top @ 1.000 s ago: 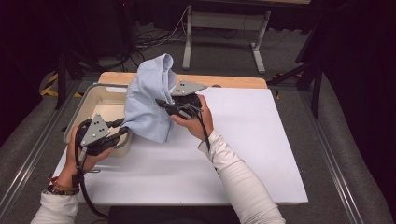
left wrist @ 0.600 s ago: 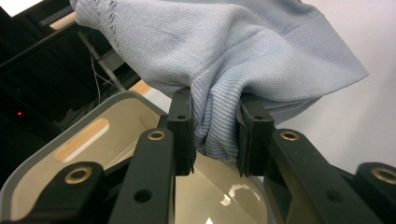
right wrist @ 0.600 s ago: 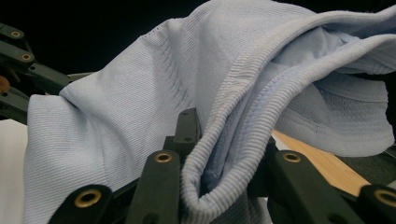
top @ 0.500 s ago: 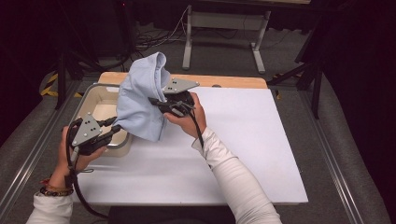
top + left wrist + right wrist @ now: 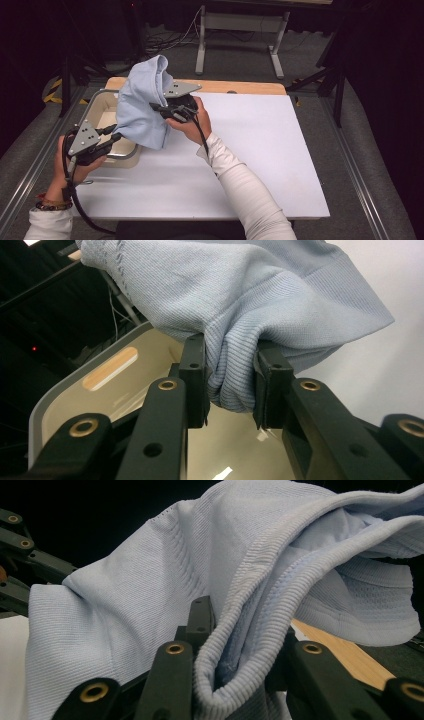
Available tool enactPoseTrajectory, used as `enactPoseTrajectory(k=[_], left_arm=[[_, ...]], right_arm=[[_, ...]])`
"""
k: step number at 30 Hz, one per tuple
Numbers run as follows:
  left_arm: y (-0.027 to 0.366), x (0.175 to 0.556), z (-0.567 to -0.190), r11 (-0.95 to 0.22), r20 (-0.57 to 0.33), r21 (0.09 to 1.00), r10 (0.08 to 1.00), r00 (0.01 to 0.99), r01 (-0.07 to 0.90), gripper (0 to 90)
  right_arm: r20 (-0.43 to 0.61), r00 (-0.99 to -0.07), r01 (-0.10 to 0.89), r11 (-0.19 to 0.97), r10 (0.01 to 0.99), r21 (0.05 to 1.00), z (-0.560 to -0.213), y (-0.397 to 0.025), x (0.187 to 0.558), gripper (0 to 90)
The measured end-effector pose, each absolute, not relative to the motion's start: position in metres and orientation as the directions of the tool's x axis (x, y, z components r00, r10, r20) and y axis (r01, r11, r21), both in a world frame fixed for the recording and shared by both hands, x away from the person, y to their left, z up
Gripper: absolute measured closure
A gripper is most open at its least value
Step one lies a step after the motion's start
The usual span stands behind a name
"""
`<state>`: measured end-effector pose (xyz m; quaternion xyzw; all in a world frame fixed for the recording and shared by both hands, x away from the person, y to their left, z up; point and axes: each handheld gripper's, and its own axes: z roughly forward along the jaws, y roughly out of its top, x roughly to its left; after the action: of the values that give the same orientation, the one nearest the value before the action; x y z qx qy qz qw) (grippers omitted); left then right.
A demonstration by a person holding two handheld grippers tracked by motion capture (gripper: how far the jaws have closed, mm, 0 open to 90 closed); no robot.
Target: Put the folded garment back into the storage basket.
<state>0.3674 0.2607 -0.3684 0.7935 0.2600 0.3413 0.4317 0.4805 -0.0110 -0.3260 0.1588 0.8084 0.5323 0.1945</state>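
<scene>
two tongs clenched on pale blue garment (image 5: 142,112), left tongs (image 5: 111,135) low over bin (image 5: 102,102), right tongs (image 5: 159,107) raised

- The pale blue ribbed knit garment (image 5: 142,107) is showing one even light blue, with fine ribbing along its hems.
- The cream plastic rectangular bin (image 5: 102,117) is showing a cream inside and a grey rim.
- The flat white worktop (image 5: 260,150) is lying plain white, with a light wood strip along its far edge.
- The left gripper (image 5: 116,131) and the right gripper (image 5: 152,106) are showing black jaws with brass-coloured rivets, under grey plates.
- The person's sleeves are showing white.
</scene>
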Motion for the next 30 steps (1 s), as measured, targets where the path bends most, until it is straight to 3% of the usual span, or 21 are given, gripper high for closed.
enactPoseTrajectory(k=[30], left_arm=[[0.314,0.361,-0.370,-0.464,0.311,0.866,0.792,0.525,0.187,71.0]], right_arm=[[-0.115,-0.898,0.058,0.373,0.425,0.926,-0.330,0.056,0.496,72.2]])
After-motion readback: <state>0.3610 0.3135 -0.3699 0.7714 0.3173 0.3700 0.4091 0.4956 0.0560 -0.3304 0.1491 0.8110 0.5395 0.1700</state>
